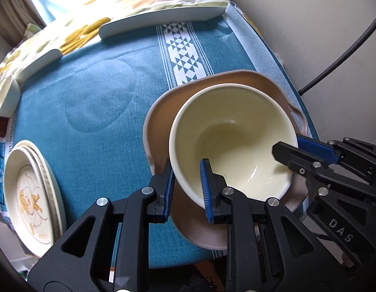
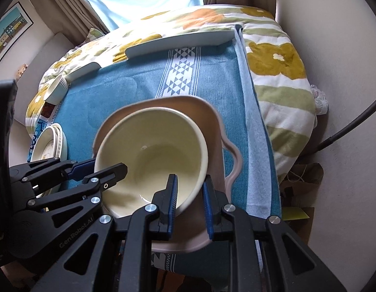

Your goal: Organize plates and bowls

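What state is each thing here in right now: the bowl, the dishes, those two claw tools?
cream bowl: upright, empty, sitting in the pink dish, rim gripped on two sides.
pink dish: on the blue cloth, bowl inside it.
left gripper: shut on the bowl's wall.
right gripper: shut on the bowl's opposite wall.
stacked plates: piled at the cloth's left edge, untouched.
small ribbed cup: upright at the far left corner.

Stacked plates [image 1: 32, 192] — edge-cropped, partly hidden
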Tool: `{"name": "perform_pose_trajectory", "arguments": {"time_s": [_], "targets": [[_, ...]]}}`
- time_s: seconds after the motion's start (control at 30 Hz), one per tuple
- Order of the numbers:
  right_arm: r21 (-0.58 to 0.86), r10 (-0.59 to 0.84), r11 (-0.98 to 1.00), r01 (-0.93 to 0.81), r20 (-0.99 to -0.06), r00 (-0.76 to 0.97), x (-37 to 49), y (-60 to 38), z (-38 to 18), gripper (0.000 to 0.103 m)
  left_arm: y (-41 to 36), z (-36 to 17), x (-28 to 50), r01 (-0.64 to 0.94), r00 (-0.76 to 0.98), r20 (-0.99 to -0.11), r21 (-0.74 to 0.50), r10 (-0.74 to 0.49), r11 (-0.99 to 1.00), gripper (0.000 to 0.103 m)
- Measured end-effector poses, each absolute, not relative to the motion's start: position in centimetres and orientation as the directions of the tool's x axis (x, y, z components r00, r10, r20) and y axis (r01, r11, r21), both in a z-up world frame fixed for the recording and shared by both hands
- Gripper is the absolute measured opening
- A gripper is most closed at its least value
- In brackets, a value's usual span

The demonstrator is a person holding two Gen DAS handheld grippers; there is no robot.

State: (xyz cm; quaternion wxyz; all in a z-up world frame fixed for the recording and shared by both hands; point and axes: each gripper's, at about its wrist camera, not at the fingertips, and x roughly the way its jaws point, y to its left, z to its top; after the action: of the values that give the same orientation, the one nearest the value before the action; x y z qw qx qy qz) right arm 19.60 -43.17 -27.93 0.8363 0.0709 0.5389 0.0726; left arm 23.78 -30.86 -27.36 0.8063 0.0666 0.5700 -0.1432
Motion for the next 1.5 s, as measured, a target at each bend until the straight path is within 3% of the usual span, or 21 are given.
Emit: {"name": "perform_pose_trajectory", "arguments": {"time_s": [0.33, 0.67, 0.7, 0.73, 0.77, 0.8, 0.83, 0.87, 0.9, 1.13, 1.3, 1.5], "targets": [[0.203, 0.204, 0.978, -0.050, -0.874, 0.442, 19.2, -43.5, -26.1, 0.018, -30.4, -25.7, 23.3, 0.310, 0.338, -0.927, -0.054, -0.163, 0.949, 0.018], [0.293, 0.325, 0.945, -0.145, -0.794, 0.513, 20.1, -42.6, -20.8, 0.018, -24.1, -17.7, 22.9, 0.185, 0.506, -0.846, -0.085, -0.169, 0.979, 0.019], [0.301, 0.343, 0.939, -0.167, -0.781, 0.521, 20.4, -42.2, -20.1, 0.019, -22.9, -16.9, 23.0, 0.158, 0.526, -0.835, -0.090, -0.161, 0.983, 0.020], [0.305, 0.357, 0.934, -0.186, -0.769, 0.530, 20.6, -41.8, -19.4, 0.019, -21.7, -16.1, 23.1, 0.131, 0.543, -0.826, -0.096, -0.153, 0.987, 0.032], [0.308, 0.370, 0.929, -0.205, -0.756, 0.541, 21.0, -41.2, -18.7, 0.027, -20.2, -15.2, 23.2, 0.104, 0.561, -0.816, -0.102, -0.143, 0.989, 0.066], [0.317, 0.390, 0.921, -0.227, -0.737, 0.552, 21.5, -40.6, -18.0, 0.049, -19.0, -14.5, 23.2, 0.076, 0.584, -0.802, -0.102, -0.127, 0.992, 0.089], [0.329, 0.413, 0.911, -0.249, -0.717, 0.562, 21.8, -40.0, -17.4, 0.064, -17.7, -13.7, 23.0, 0.047, 0.623, -0.775, -0.103, -0.110, 0.994, 0.102], [0.341, 0.437, 0.900, -0.272, -0.694, 0.572, 22.2, -39.3, -16.7, 0.092, -16.4, -13.0, 22.8, 0.025, 0.657, -0.748, -0.103, -0.094, 0.994, 0.103], [0.347, 0.454, 0.891, -0.293, -0.678, 0.579, 22.7, -38.5, -16.2, 0.100, -15.3, -12.5, 22.9, 0.007, 0.662, -0.745, -0.099, -0.079, 0.995, 0.103], [0.268, 0.501, 0.855, -0.444, -0.651, 0.571, 28.0, -30.1, -12.7, 0.100, -5.1, -11.3, 24.3, -0.173, 0.672, -0.741, -0.145, 0.009, 0.974, 0.103], [0.246, 0.531, 0.814, -0.526, -0.682, 0.503, 33.2, -22.1, -11.5, 0.100, 3.3, -12.2, 26.6, -0.296, 0.653, -0.757, -0.237, 0.015, 0.925, 0.103], [0.320, 0.551, 0.782, -0.534, -0.756, 0.353, 41.1, -13.0, -15.6, 0.100, 11.2, -16.7, 31.6, -0.373, 0.605, -0.792, -0.370, -0.079, 0.851, 0.100]]}}
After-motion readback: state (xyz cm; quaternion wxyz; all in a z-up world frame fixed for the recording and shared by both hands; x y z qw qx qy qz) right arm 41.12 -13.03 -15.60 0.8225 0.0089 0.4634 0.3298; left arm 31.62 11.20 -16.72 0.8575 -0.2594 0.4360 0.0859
